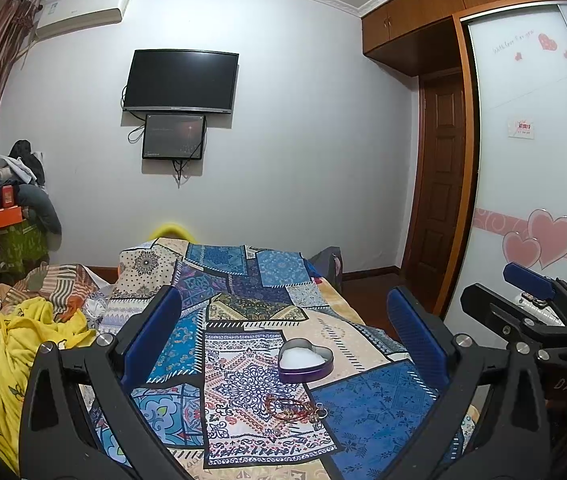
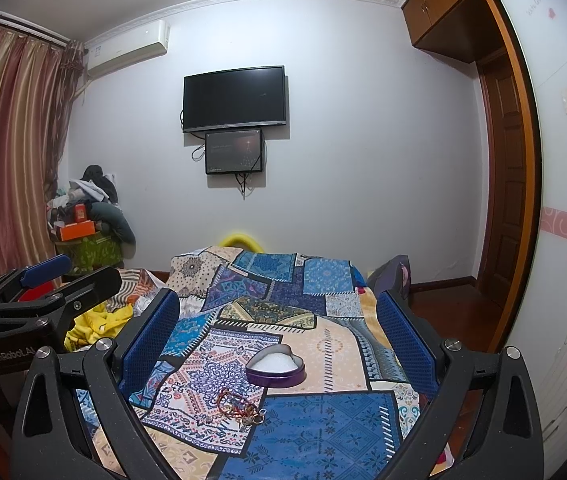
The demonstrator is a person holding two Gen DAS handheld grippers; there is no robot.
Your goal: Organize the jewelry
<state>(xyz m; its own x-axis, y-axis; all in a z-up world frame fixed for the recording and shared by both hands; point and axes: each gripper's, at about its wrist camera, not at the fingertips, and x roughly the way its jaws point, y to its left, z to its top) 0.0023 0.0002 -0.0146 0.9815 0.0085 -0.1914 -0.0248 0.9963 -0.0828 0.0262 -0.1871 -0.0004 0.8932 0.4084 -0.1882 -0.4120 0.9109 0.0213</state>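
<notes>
A purple heart-shaped tin (image 1: 305, 362) with a white lining sits open on the patchwork cloth (image 1: 371, 408); it also shows in the right wrist view (image 2: 276, 367). A small heap of red cord bracelets and beads (image 1: 293, 406) lies just in front of it, also seen in the right wrist view (image 2: 241, 408). My left gripper (image 1: 283, 328) is open and empty, held above and behind the jewelry. My right gripper (image 2: 279, 328) is open and empty at about the same height; it appears at the right edge of the left wrist view (image 1: 539, 296).
The cloth covers a narrow table or bed end. A yellow garment (image 1: 15, 356) and rumpled bedding lie to the left. A wardrobe with heart decals (image 1: 531, 200) stands on the right, a white suitcase (image 2: 563, 380) beside it. A TV (image 1: 181, 80) hangs on the far wall.
</notes>
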